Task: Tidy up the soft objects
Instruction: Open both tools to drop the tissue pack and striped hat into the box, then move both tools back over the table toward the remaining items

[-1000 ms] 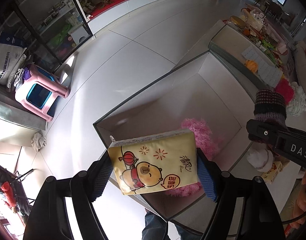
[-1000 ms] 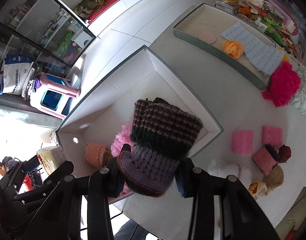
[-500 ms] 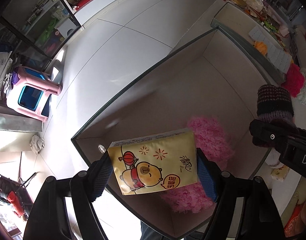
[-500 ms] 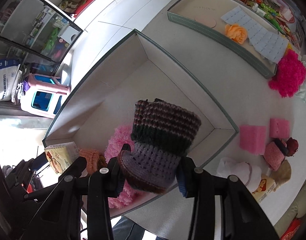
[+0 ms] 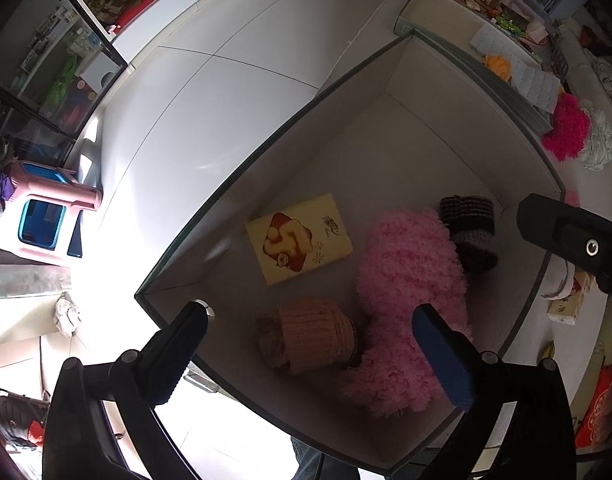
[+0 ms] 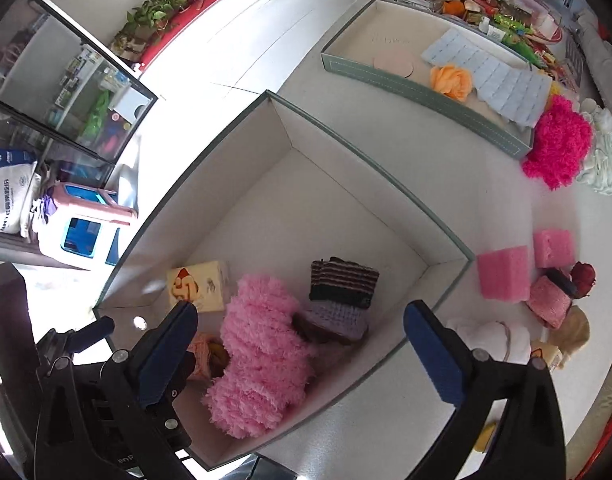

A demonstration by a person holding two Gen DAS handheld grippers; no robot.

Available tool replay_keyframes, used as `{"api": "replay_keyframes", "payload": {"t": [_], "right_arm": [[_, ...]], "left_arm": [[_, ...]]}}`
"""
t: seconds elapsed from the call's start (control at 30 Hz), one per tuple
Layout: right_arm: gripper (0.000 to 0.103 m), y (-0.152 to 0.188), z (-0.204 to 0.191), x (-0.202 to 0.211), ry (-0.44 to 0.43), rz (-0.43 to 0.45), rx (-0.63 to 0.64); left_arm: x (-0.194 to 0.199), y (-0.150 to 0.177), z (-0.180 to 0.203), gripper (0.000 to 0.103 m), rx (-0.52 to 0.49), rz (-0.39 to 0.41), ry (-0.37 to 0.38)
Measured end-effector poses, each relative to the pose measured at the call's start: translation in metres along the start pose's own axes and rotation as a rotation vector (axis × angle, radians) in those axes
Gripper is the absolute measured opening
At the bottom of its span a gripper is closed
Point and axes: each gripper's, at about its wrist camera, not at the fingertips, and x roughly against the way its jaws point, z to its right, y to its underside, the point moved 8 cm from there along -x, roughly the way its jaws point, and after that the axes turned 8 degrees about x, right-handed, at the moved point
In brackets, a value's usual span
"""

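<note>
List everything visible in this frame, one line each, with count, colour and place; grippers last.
Box: 1, green-edged, white inside, centre.
Tissue pack: 1, yellow, in box, left.
Fluffy item: 1, light pink, in box, middle.
Knit piece: 1, striped brown and lilac, in box, right.
Knit hat: 1, peach, in box, near corner.
Foam blocks: 2, pink, table right.
Tray: 1, green, far side.
Left gripper: open, empty.
Right gripper: open, empty.

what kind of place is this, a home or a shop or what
Probably a shop or showroom rather than a home: a glass display cabinet of goods, a long red-topped counter with plants, tiled floor, and a table of assorted items.
</note>
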Motion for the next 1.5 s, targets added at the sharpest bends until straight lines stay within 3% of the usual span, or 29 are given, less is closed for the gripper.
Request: {"api": "replay_keyframes", "payload": {"t": [0.13,0.23,0.47,0.6,0.73,0.83,1.03,1.2,1.3,1.5], "right_arm": [[0.103,0.035,0.032,0.017,0.070,0.015,-0.107],[0.103,0.081,0.071,0.029,0.121,0.012,-0.255],[0.103,0.190,0.150,0.030,0.127,-0.069,-0.651],[0.103,0.216,0.186,0.044,0.172,-0.040,-0.744],[0.103,0.230,0.219,0.047,0.195,-0.053,-0.773],[0.103,0.233,0.235,0.044,0.155,-0.079,-0.772],[0.103,0.230,0.254,0.035,0.128,-0.141,-0.668],[0.103,0.225,0.269,0.025,0.095,-0.174,-0.630],[0.103,0.218,0.274,0.022,0.062,-0.173,-0.616],[0.103,0.201,0.280,0.018,0.017,-0.158,-0.605]], "left_arm": [[0.005,0.016,0.019,0.103,-0.107,-0.033,0.047],[0.009,0.032,0.044,0.103,-0.205,-0.051,0.078],[0.023,0.068,0.123,0.103,-0.500,-0.056,0.175],[0.026,0.093,0.179,0.103,-0.642,-0.086,0.251],[0.010,0.116,0.216,0.103,-0.703,-0.168,0.286],[-0.017,0.128,0.230,0.103,-0.685,-0.261,0.248],[-0.070,0.122,0.222,0.103,-0.559,-0.342,0.123],[-0.079,0.094,0.217,0.103,-0.443,-0.308,0.076],[-0.071,0.079,0.221,0.103,-0.353,-0.298,0.106],[-0.040,0.061,0.248,0.103,-0.234,-0.190,0.127]]}}
